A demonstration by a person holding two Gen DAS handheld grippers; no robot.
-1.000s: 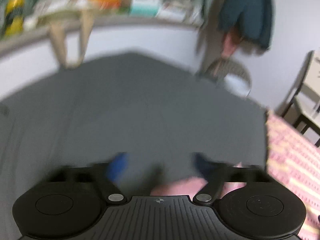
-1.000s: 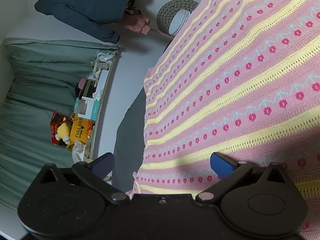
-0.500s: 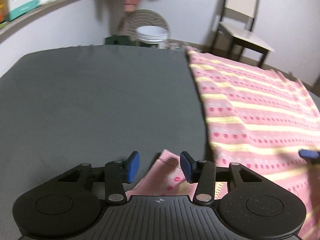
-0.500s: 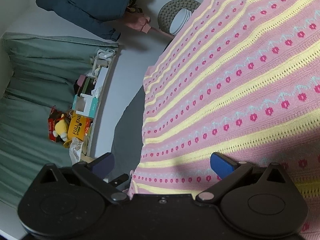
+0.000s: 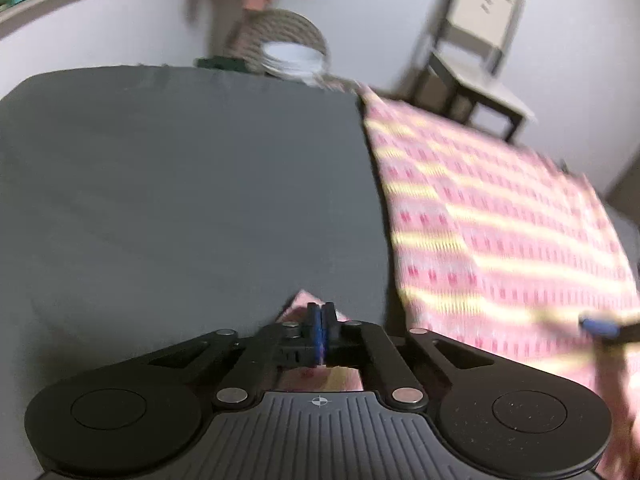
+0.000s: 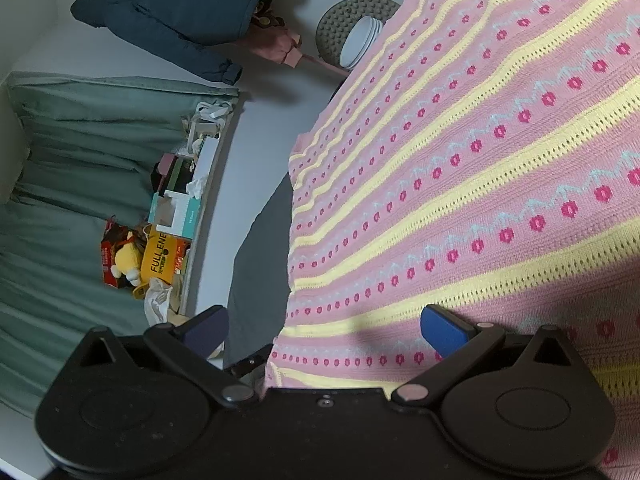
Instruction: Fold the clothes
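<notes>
My left hand-held gripper [image 5: 319, 328] snaps together now, half a second after gaping wide, and it pinches a pink flap of the sweater [image 6: 460, 168], a sleeve end I think, though the blur hides the detail. The sweater lies spread on the grey bed [image 5: 180, 200]. My right hand-held gripper [image 6: 326, 330] stays spread over the hem. So I've got my first grip for the fold.
</notes>
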